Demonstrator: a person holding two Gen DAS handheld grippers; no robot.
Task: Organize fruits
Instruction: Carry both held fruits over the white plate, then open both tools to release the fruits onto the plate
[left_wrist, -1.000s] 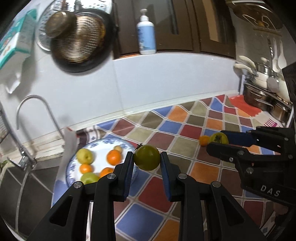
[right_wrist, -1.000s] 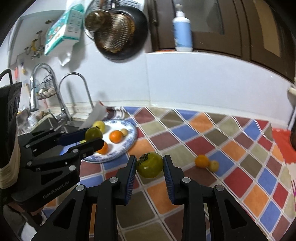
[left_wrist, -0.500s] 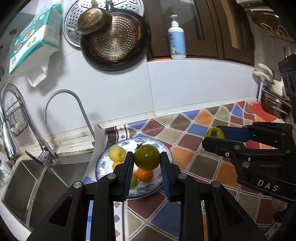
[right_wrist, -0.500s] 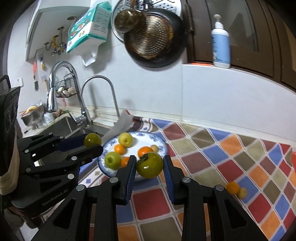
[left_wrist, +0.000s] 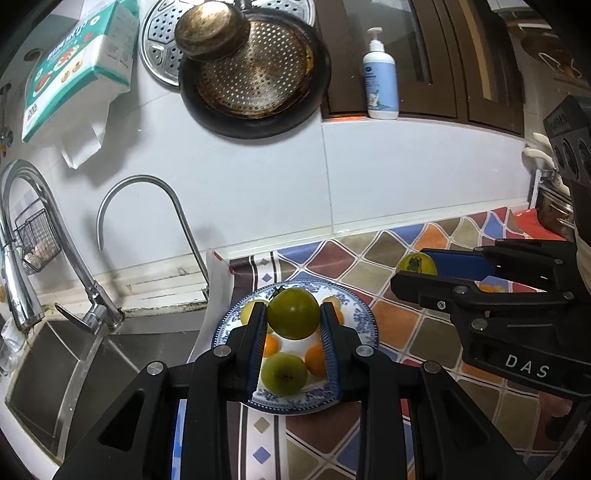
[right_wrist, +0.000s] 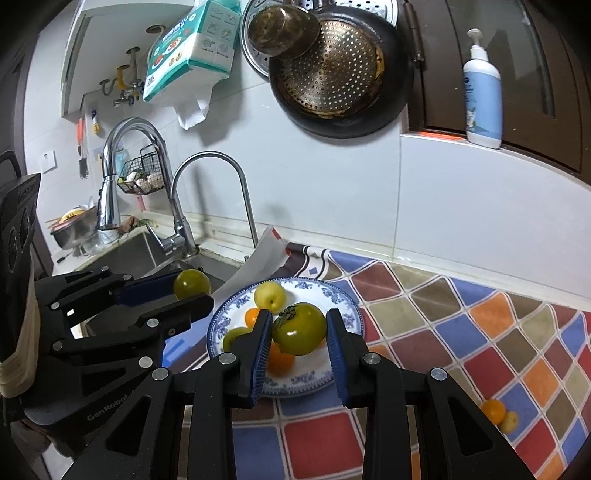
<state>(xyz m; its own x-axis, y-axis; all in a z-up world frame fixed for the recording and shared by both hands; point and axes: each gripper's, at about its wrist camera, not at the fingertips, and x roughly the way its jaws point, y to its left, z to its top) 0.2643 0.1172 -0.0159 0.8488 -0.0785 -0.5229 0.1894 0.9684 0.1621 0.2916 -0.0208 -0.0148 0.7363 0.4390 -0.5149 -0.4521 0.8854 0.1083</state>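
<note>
My left gripper (left_wrist: 293, 319) is shut on a green persimmon (left_wrist: 293, 313) and holds it above the blue-patterned plate (left_wrist: 364, 319). My right gripper (right_wrist: 298, 330) is shut on another green persimmon (right_wrist: 300, 328) above the same plate (right_wrist: 347, 314). The plate holds a yellow fruit (right_wrist: 270, 294), a green fruit (left_wrist: 283, 373) and several small oranges (left_wrist: 317, 359). Each gripper shows in the other's view, the right one (left_wrist: 415, 267) to the right, the left one (right_wrist: 192, 286) to the left. A small orange (right_wrist: 493, 411) and a yellow fruit (right_wrist: 509, 421) lie on the mat at right.
The plate sits on a colourful checked mat (right_wrist: 461, 332) beside a steel sink (left_wrist: 48, 373) with two taps (right_wrist: 218, 192). A pan (left_wrist: 255, 70) and a paper pack (left_wrist: 77, 62) hang on the white wall. A soap bottle (left_wrist: 380, 79) stands on a ledge.
Both grippers have carried their persimmons left and forward, from over the mat to above the plate. Both stayed shut.
</note>
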